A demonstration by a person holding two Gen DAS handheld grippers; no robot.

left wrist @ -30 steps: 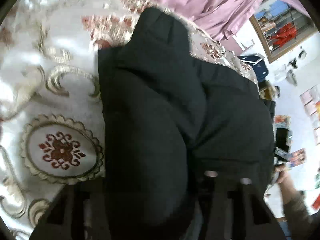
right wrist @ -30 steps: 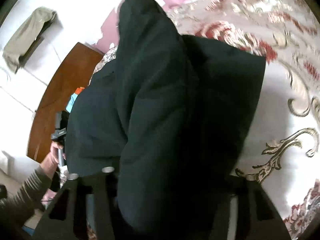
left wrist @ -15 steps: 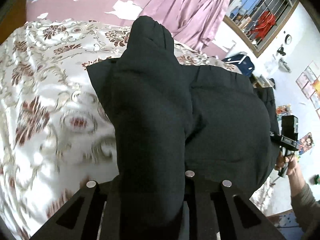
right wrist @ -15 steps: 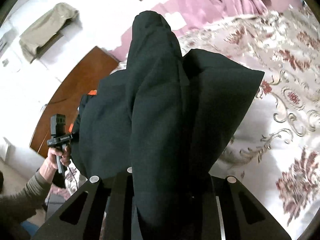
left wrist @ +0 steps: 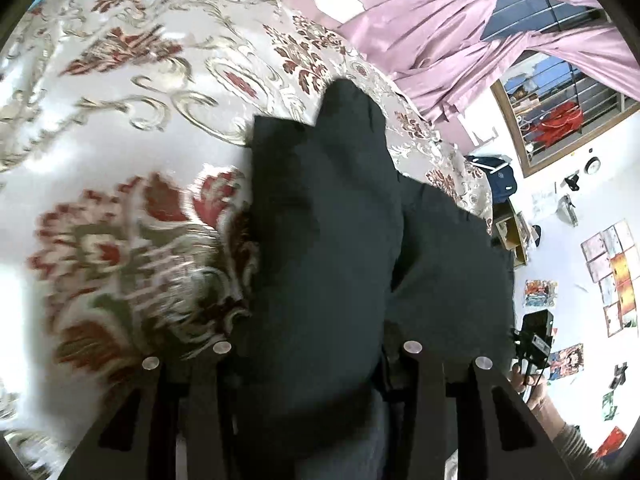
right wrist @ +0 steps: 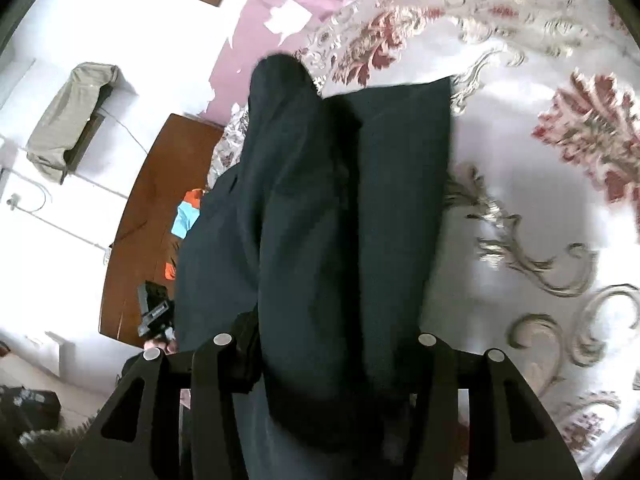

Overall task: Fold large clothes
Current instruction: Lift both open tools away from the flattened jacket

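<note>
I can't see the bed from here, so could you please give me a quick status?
Left gripper and right gripper both shut on the black garment. Garment bunched, draped over patterned bedspread. Nothing in the way.

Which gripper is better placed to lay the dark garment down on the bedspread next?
Neither clearly; both hold the dark garment. The left gripper and the right gripper each clamp a bunched fold over the patterned bedspread, so they should probably lower together.

A bed with a cream bedspread (left wrist: 120,128) patterned in red and gold fills the room. Pink curtains (left wrist: 472,36) drape a barred window (left wrist: 560,116). White walls carry posters (left wrist: 612,264); a brown wooden headboard (right wrist: 160,208) stands beyond.
</note>
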